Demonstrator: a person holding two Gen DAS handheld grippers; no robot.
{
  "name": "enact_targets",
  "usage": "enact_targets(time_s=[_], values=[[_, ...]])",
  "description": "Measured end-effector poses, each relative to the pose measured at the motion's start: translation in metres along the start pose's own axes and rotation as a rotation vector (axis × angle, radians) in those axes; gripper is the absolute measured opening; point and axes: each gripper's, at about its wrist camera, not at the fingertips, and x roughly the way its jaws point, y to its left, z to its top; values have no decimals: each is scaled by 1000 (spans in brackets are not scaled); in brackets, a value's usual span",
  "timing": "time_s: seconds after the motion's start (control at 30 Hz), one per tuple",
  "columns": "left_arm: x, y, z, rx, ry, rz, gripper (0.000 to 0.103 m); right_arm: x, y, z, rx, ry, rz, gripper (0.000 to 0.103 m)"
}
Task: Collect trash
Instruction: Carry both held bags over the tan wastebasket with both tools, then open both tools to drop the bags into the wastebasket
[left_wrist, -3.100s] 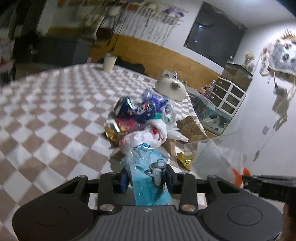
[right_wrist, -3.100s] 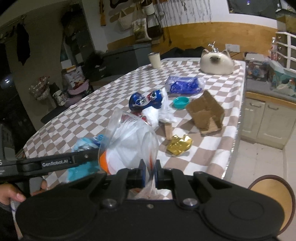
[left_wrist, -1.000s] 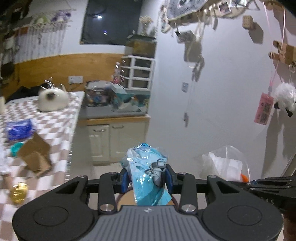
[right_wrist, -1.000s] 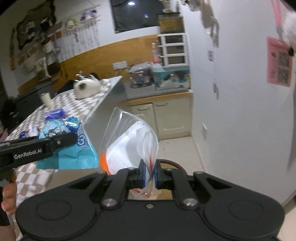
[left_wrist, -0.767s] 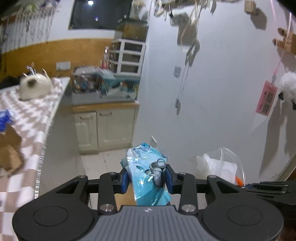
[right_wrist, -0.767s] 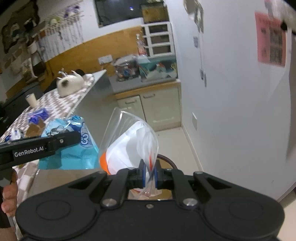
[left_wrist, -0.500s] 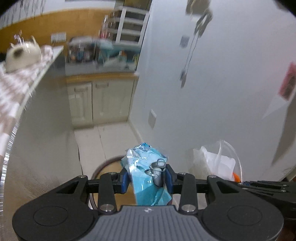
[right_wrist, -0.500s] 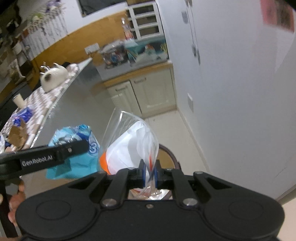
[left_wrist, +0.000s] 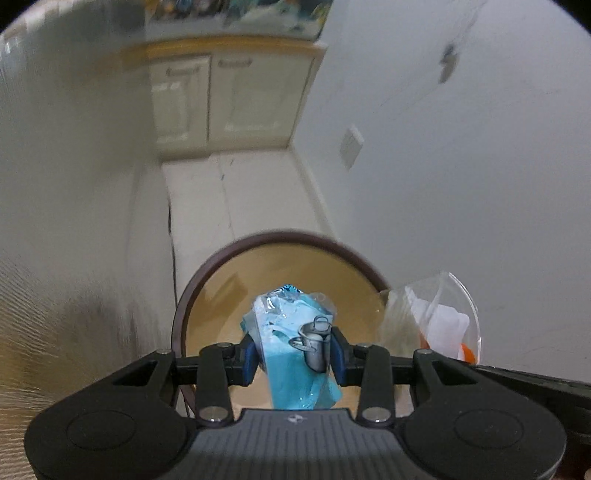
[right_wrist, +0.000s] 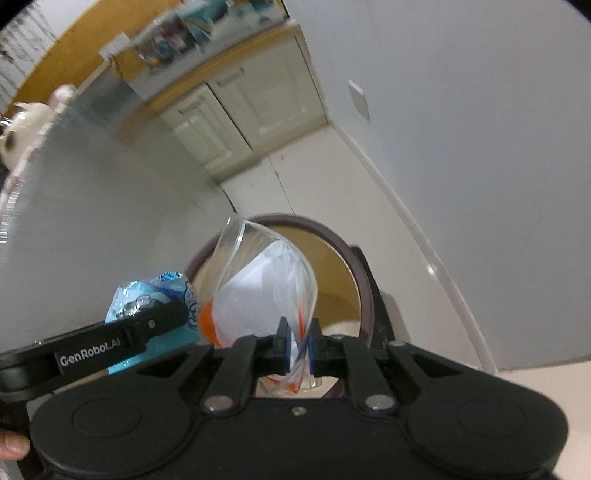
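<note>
Both grippers have swung off the table and tipped down — a round bin (left_wrist: 229, 258) now sits straight below them. Left gripper (left_wrist: 291, 360) is clamped on the blue wrapper (left_wrist: 291, 354); just to its right, the right gripper (right_wrist: 295, 347) pinches a clear plastic bag (right_wrist: 266, 288) — both held over the bin's opening.

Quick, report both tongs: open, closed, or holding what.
Left tongs: closed on the blue wrapper.
Right tongs: closed on the clear plastic bag.
</note>
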Motion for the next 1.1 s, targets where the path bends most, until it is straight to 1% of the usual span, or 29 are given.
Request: enact_targets(time_s=[0.13,0.27,0.47,0.57,0.73,0.97,1.03,1.1], values=[[26,9,0,-22,47,34,40,33,4,-1,2,57,-41,9],[44,18,-5,-51,86,57,40,59,8,-2,-3,97,-54,10],[57,22,-11,-25,96,86,40,83,14,-1,-61,136,-91,10],[63,22,-13,-20,105,92,40,91,16,0,-75,142,-97,10],[72,16,-14,7,115,101,40,99,15,-1,-91,147,-71,12],[86,15,-15,27,130,108,40,105,17,0,-149,152,-80,12],[87,16,-15,27,137,110,40,105,17,1,-156,152,-83,14],[89,17,-16,28,139,110,41,103,16,1,-158,147,-83,21]])
